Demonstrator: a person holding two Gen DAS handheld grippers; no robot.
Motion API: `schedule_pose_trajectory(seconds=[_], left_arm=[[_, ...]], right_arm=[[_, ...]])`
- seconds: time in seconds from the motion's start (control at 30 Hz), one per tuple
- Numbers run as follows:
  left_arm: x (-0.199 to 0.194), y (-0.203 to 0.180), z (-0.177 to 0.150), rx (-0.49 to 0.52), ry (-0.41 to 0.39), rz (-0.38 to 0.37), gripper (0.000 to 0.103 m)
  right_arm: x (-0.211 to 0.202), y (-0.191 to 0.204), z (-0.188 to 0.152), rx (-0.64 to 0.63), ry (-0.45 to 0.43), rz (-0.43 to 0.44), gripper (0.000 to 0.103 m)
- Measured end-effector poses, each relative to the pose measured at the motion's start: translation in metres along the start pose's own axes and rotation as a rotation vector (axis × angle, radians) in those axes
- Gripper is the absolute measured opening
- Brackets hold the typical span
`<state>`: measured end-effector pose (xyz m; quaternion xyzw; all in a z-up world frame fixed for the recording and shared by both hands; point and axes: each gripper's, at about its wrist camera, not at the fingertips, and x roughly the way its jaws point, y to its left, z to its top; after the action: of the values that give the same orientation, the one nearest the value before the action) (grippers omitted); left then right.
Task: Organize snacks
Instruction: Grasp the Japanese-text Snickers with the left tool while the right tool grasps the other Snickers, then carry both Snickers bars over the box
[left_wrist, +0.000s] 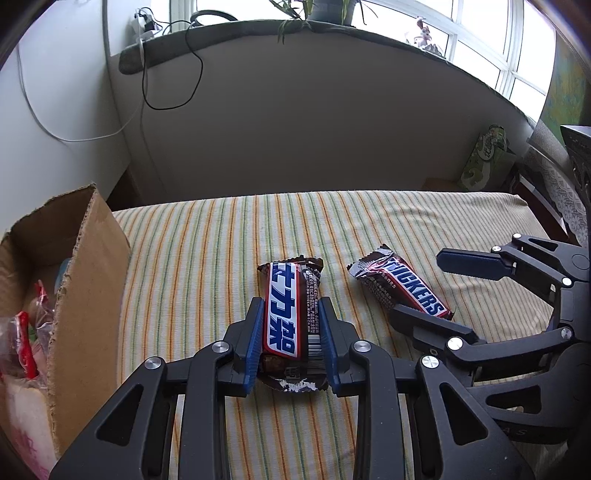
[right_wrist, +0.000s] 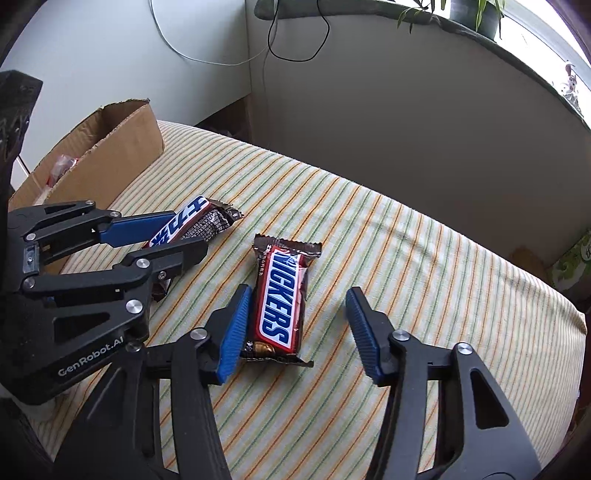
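Two brown Snickers bars lie on a striped tablecloth. My left gripper (left_wrist: 291, 325) is shut on the bar with Chinese lettering (left_wrist: 290, 317), its blue pads pressed to both long sides; that bar also shows in the right wrist view (right_wrist: 192, 225). My right gripper (right_wrist: 295, 325) is open around the second Snickers bar (right_wrist: 280, 302), with its left pad touching the wrapper and its right pad well apart. The same bar shows in the left wrist view (left_wrist: 406, 288), with my right gripper (left_wrist: 428, 284) around it.
An open cardboard box (left_wrist: 92, 295) with several wrapped snacks stands at the table's left; it also shows in the right wrist view (right_wrist: 110, 155). The striped table (right_wrist: 406, 258) ends at a grey wall under a windowsill. A green bag (left_wrist: 484, 158) sits at the far right.
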<state>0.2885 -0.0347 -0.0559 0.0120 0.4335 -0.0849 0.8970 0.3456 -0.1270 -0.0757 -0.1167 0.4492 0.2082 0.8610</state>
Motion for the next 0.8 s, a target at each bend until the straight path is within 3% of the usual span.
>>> schedule_pose_trajectory(seconds=[0.03, 0.1, 0.43, 0.8], left_arm=[[-0.001, -0.001, -0.001, -0.002, -0.001, -0.001, 0.027], [-0.002, -0.002, -0.002, 0.003, -0.004, 0.005, 0.027], [-0.01, -0.009, -0.005, 0.008, -0.022, -0.025, 0.027], [-0.046, -0.024, -0.005, 0.032, -0.105, -0.07, 0.027]], right_arm=[[0.0, -0.001, 0.0, 0.003, -0.004, -0.006, 0.045], [-0.002, -0.004, -0.002, 0.016, -0.008, -0.014, 0.03], [-0.02, -0.024, -0.018, 0.101, -0.022, -0.005, 0.03], [-0.058, -0.021, -0.023, 0.127, -0.079, -0.016, 0.03]])
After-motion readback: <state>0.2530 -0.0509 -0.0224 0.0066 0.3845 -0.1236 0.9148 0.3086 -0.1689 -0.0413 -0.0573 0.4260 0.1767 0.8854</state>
